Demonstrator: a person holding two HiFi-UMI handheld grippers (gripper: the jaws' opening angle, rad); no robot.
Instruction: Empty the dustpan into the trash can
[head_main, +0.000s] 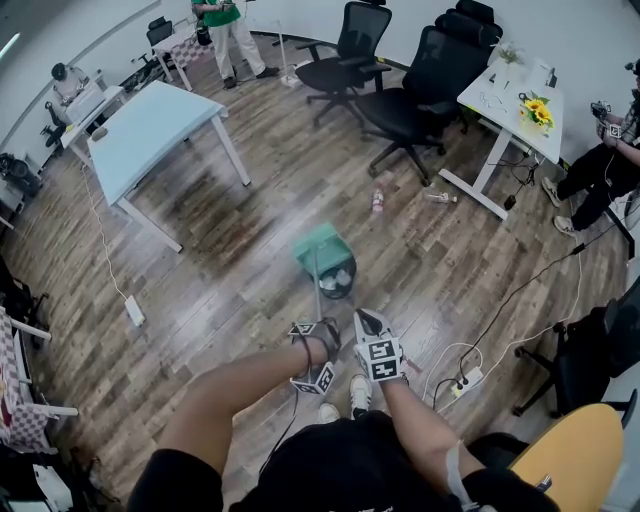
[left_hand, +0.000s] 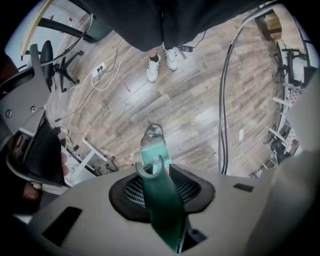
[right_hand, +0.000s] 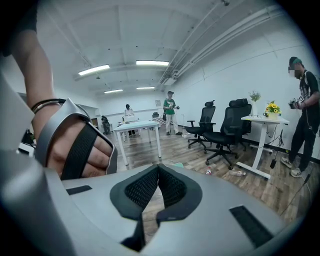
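Honestly, there's no readable text anywhere here. The marker cubes (head_main: 381, 357) just carry black-and-white square patterns, not actual letters or numbers.

Wood-plank floor (head_main: 250, 230), white walls (right_hand: 240, 65), pale blue table (head_main: 150, 125), black office chairs (head_main: 430, 70), white desk (head_main: 505, 110), ceiling strip lights (right_hand: 150, 63).

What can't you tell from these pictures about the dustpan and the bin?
- Whether any dirt is in the dustpan: it is blurred in the head view, and small and partly behind its own handle in the left gripper view.
- What lies in the trash can: pale shapes, too small, and the dustpan overlaps it.
- The litter beyond the can: too small to name.
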